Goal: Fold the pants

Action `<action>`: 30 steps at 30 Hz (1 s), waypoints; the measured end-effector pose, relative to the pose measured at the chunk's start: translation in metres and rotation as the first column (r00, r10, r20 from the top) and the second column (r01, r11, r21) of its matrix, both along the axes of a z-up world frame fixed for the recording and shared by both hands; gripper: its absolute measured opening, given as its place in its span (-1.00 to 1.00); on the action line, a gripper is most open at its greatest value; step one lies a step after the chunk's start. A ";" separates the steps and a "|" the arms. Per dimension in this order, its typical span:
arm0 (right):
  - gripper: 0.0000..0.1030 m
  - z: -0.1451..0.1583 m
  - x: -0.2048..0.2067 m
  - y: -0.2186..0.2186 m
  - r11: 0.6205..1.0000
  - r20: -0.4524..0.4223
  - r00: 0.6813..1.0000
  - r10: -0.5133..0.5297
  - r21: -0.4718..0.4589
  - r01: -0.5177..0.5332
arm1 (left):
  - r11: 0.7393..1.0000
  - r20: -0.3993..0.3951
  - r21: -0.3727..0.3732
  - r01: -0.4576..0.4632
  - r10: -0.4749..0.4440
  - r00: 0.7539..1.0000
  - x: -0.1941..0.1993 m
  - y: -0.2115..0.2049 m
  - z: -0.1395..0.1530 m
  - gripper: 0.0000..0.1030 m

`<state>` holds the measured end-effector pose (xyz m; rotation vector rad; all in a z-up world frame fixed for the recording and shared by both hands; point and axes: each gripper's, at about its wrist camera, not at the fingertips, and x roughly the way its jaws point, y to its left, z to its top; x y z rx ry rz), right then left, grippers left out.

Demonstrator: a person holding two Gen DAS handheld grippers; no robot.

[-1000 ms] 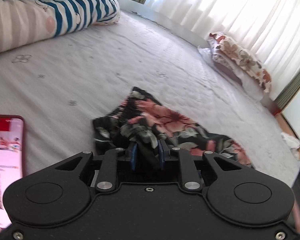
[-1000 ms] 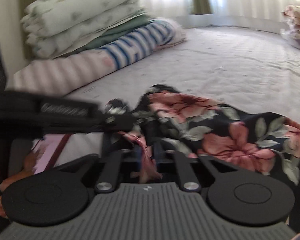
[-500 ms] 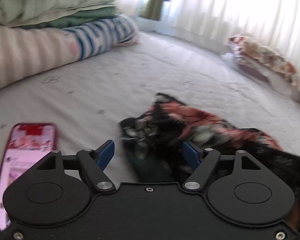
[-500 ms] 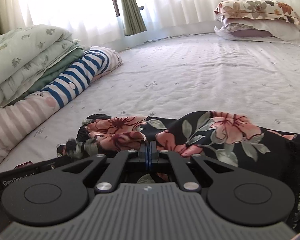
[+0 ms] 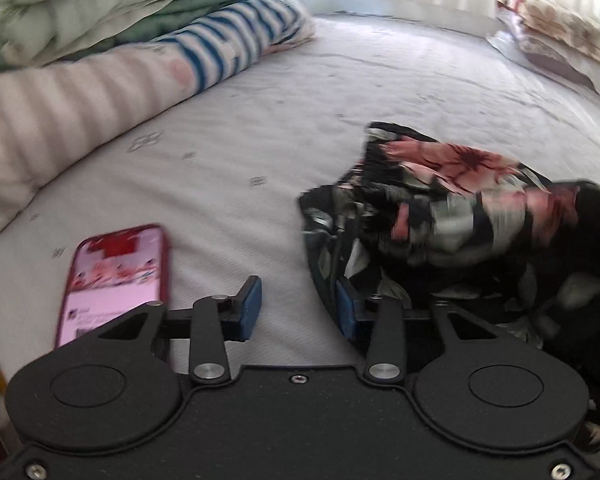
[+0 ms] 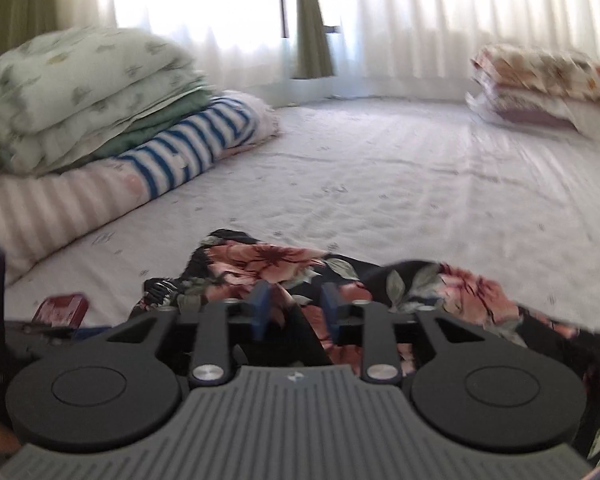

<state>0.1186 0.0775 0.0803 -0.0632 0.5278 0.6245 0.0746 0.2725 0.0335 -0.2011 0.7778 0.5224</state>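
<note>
Both claws, left (image 5: 298, 307) and right (image 6: 294, 308), spread and empty; black floral fabric pants (image 6: 400, 284) bunched on bed, folding apparently unfinished.

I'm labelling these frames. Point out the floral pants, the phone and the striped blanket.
floral pants (image 5: 452, 200), left wrist view, bunched top.
phone (image 5: 116, 276), left wrist view, lit screen.
striped blanket (image 6: 188, 148), right wrist view, blue-striped fold.

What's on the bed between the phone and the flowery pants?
Only bare white bedsheet lies between the phone and the flowery pants, apart from the left gripper, whose open blue tips poke into that gap. The left wrist view shows this.
</note>
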 end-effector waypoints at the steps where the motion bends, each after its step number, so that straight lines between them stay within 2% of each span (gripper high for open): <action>1: 0.20 0.002 -0.005 0.008 0.998 0.027 0.999 0.039 -0.046 -0.037 | 1.000 0.005 -0.026 -0.017 0.017 1.000 -0.004 0.004 0.001 -0.26; 3: 0.23 0.002 -0.015 0.022 0.986 0.073 0.991 0.115 -0.128 -0.105 | 0.997 0.016 -0.064 -0.047 0.048 0.999 -0.010 0.008 0.005 -0.32; 5: 0.39 0.001 -0.022 0.034 0.968 0.086 0.977 0.194 -0.176 -0.177 | 0.993 0.039 -0.098 -0.064 0.068 0.997 -0.016 0.011 0.009 -0.40; 10: 0.41 -0.013 -0.013 0.070 0.930 0.002 0.955 0.297 -0.225 -0.289 | 0.975 0.131 -0.205 -0.090 0.118 0.984 -0.037 0.021 0.020 -0.41; 11: 0.19 -0.017 -0.010 0.077 0.924 -0.021 0.950 0.311 -0.230 -0.307 | 0.972 0.144 -0.218 -0.085 0.118 0.983 -0.040 0.022 0.022 -0.40; 12: -0.43 -0.021 -0.007 0.082 0.917 -0.054 0.944 0.326 -0.226 -0.329 | 0.972 0.158 -0.222 -0.076 0.113 0.981 -0.044 0.023 0.025 -0.40; 13: -0.94 -0.023 -0.004 0.084 0.920 -0.087 0.943 0.321 -0.209 -0.333 | 0.973 0.172 -0.220 -0.070 0.110 0.979 -0.048 0.023 0.028 -0.40; 14: -0.94 -0.023 -0.001 0.084 0.937 -0.111 0.951 0.288 -0.171 -0.304 | 0.974 0.183 -0.216 -0.069 0.110 0.977 -0.052 0.023 0.031 -0.38; 15: -0.95 -0.020 0.003 0.080 0.961 -0.117 0.963 0.244 -0.103 -0.256 | 0.974 0.191 -0.216 -0.069 0.111 0.975 -0.056 0.024 0.034 -0.36; 17: -0.95 -0.013 0.014 0.071 0.986 -0.159 0.973 0.166 0.047 -0.161 | 0.971 0.204 -0.228 -0.069 0.117 0.972 -0.063 0.025 0.036 -0.31; 20: -0.95 -0.009 0.026 0.063 0.974 -0.219 0.971 0.097 0.223 -0.047 | 0.967 0.225 -0.252 -0.038 0.097 0.969 -0.070 0.023 0.038 -0.25; 21: -0.94 -0.012 0.029 0.066 0.971 -0.254 0.961 0.108 0.236 -0.047 | 0.966 0.232 -0.257 -0.027 0.089 0.969 -0.071 0.022 0.038 -0.23; 23: -0.89 -0.018 0.038 0.073 0.962 -0.348 0.917 0.194 0.250 -0.109 | 0.967 0.238 -0.256 -0.014 0.077 0.968 -0.072 0.021 0.039 -0.13; 24: -0.70 -0.018 0.038 0.068 0.947 -0.361 0.901 0.239 0.290 -0.135 | 0.967 0.239 -0.254 -0.004 0.067 0.969 -0.071 0.020 0.039 -0.07; 25: -0.61 -0.018 0.039 0.061 0.929 -0.372 0.884 0.284 0.335 -0.158 | 0.968 0.244 -0.252 0.012 0.052 0.969 -0.069 0.018 0.039 0.04; 26: -0.14 -0.016 0.039 0.052 0.915 -0.380 0.872 0.308 0.368 -0.162 | 0.967 0.252 -0.252 0.028 0.038 0.967 -0.068 0.016 0.039 0.20; 27: 0.17 -0.013 0.039 0.041 0.907 -0.374 0.872 0.315 0.389 -0.161 | 0.966 0.261 -0.256 0.045 0.024 0.965 -0.065 0.014 0.039 0.29; 28: 0.27 -0.009 0.037 0.031 0.903 -0.357 0.880 0.312 0.400 -0.158 | 0.962 0.269 -0.264 0.062 0.012 0.963 -0.062 0.012 0.038 0.51; 29: 0.32 -0.005 0.035 0.019 0.900 -0.334 0.892 0.305 0.408 -0.155 | 0.958 0.277 -0.276 0.077 0.003 0.961 -0.059 0.009 0.037 0.62; 30: 0.34 0.000 0.032 0.006 0.897 -0.311 0.900 0.305 0.412 -0.161 | 0.953 0.286 -0.288 0.093 -0.007 0.958 -0.056 0.007 0.036 0.65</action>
